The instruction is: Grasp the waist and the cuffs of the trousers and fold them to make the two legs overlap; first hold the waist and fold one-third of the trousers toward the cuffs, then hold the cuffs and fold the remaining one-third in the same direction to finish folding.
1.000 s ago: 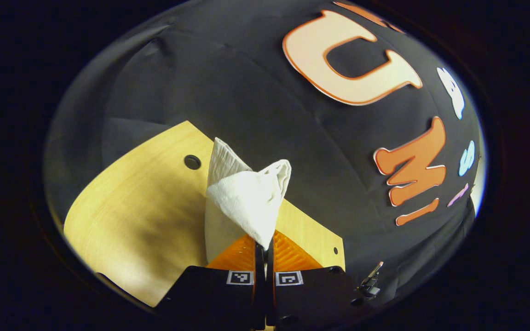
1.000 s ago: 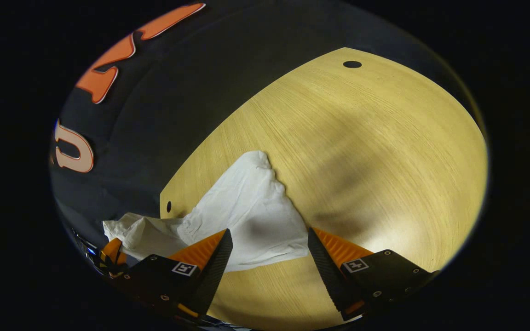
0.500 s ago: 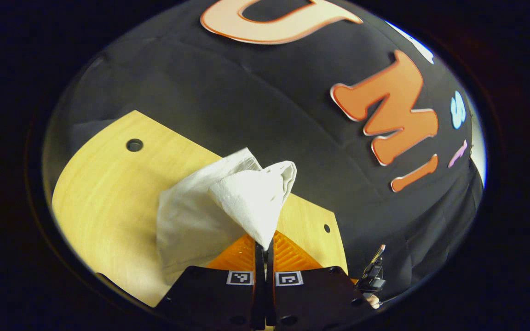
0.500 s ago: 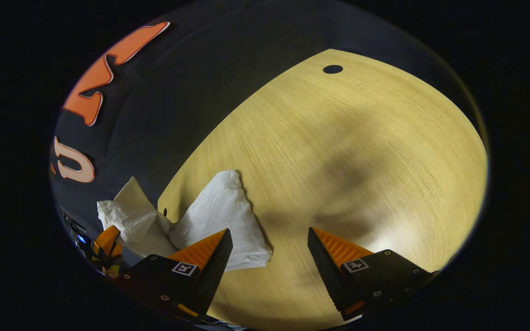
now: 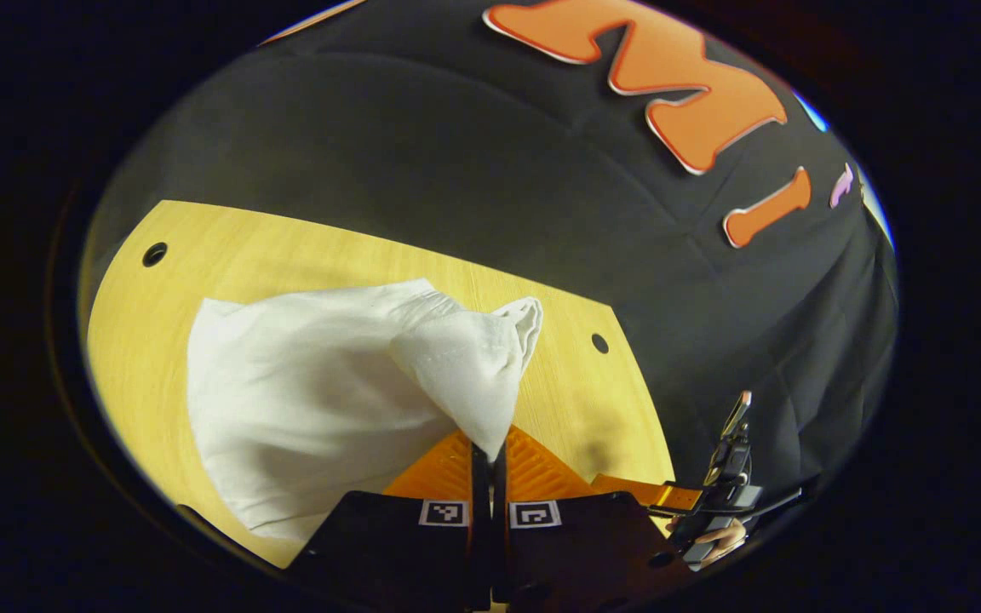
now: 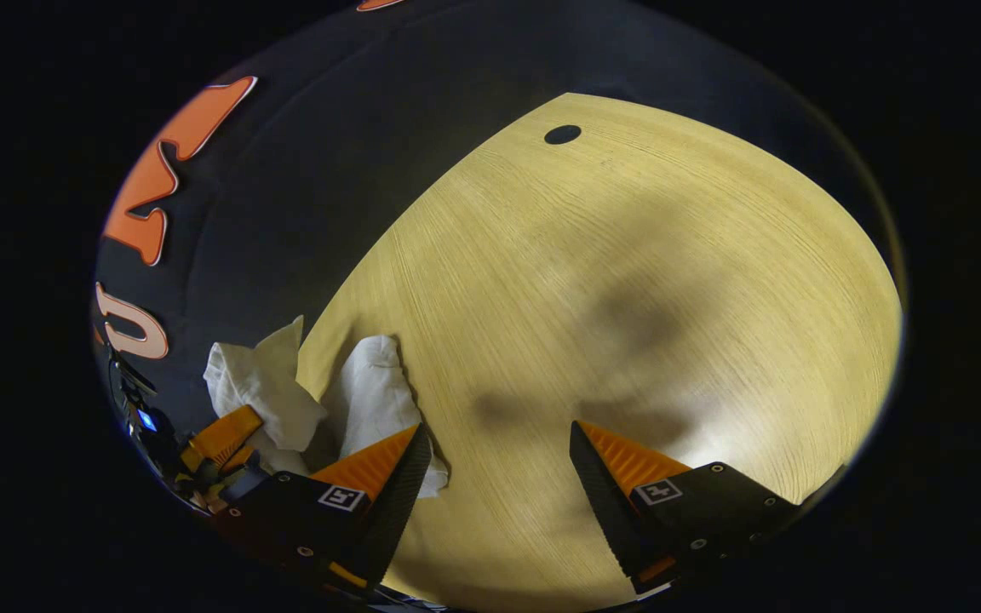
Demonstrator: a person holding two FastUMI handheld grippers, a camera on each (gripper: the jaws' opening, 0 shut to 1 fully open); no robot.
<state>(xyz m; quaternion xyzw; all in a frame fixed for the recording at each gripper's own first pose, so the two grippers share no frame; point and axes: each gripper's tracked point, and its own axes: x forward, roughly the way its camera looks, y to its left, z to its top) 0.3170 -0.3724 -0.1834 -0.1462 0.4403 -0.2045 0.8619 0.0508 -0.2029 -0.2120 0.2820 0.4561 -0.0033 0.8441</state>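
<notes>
White trousers (image 5: 303, 400) lie bunched on the wooden table (image 5: 158, 340), one end lifted into a peak. My left gripper (image 5: 489, 449) is shut on that lifted end, the cloth rising from between its fingers. In the right gripper view the trousers (image 6: 371, 396) sit at the left beside the table's edge, partly behind my right gripper's left finger. My right gripper (image 6: 499, 443) stands open above bare wood (image 6: 627, 281), nothing between its fingers. The left gripper (image 6: 222, 438) shows at the far left there, under the raised cloth. The right gripper (image 5: 652, 492) and a hand holding it appear at the lower right of the left gripper view.
The table has small round holes (image 6: 562, 134) near its corners (image 5: 599, 343). Black cloth wall surrounds the table on the far sides. Shadows of the grippers fall on the wood in the middle of the right gripper view.
My left gripper has carried the held end across, so the trousers now spread wide to its left. In the right gripper view the cloth has slid left, out from between the open fingers.
</notes>
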